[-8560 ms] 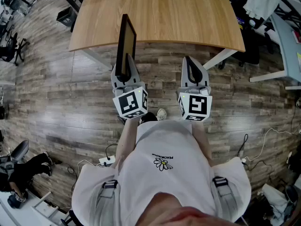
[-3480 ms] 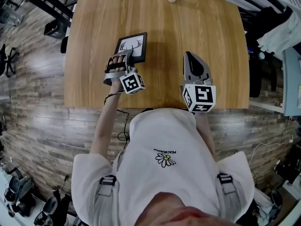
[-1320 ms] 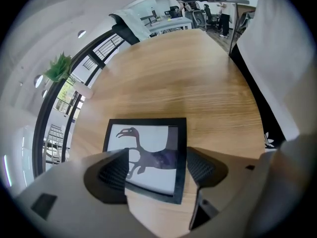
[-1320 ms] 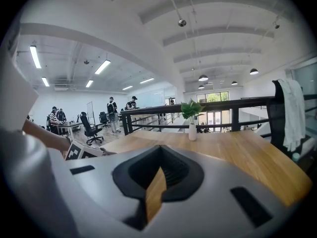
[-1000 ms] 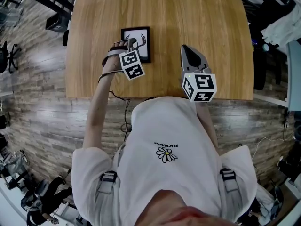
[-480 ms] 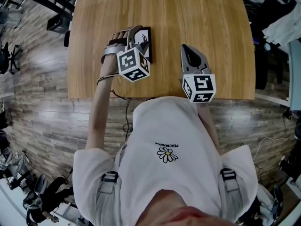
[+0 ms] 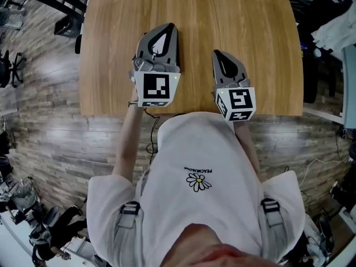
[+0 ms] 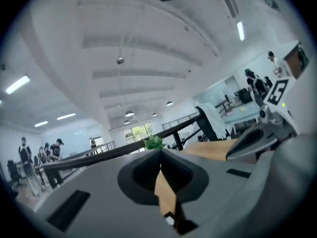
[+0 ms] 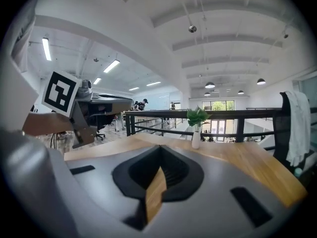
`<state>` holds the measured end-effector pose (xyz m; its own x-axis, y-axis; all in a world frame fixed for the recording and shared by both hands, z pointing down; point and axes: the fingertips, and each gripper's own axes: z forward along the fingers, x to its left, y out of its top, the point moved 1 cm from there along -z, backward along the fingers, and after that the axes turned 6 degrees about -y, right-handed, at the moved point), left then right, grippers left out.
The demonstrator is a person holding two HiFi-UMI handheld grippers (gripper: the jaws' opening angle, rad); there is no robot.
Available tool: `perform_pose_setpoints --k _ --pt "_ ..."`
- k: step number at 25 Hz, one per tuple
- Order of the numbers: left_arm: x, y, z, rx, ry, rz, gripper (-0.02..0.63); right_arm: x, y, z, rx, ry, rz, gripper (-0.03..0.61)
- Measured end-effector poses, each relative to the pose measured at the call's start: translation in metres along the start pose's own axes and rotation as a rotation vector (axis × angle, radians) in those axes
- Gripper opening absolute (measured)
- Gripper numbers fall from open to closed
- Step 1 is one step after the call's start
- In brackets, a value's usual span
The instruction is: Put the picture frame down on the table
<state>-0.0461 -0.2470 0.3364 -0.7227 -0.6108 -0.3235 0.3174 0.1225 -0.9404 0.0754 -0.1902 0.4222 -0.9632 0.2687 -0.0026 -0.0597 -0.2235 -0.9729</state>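
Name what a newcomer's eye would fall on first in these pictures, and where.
The two grey tongs over the wooden table catch the eye first: left tongs and right tongs side by side, both shut and empty, each with a black-and-white marker cube. The person's white shirt with its daisy print fills the lower head view. In the right gripper view, a small plant stands at the table's far end.

Steep overhead, level tong-cameras, shared table (image 7: 108, 65)
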Motion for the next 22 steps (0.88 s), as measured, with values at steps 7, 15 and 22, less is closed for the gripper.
perform_pose_setpoints --k 7,15,22 --pt "-0.005 -0.019 -0.033 -0.154 0.132 -0.392 0.014 0.001 0.007 0.001 -0.04 0.0 -0.011 0.011" --pt "-0.015 -0.041 -0.045 -0.123 0.193 -0.485 0.014 -0.002 0.022 -0.003 -0.115 -0.035 -0.047 0.011" --pt "-0.02 -0.048 -0.042 -0.079 0.183 -0.454 0.014 0.0 0.026 -0.005 -0.134 -0.04 -0.061 0.011"
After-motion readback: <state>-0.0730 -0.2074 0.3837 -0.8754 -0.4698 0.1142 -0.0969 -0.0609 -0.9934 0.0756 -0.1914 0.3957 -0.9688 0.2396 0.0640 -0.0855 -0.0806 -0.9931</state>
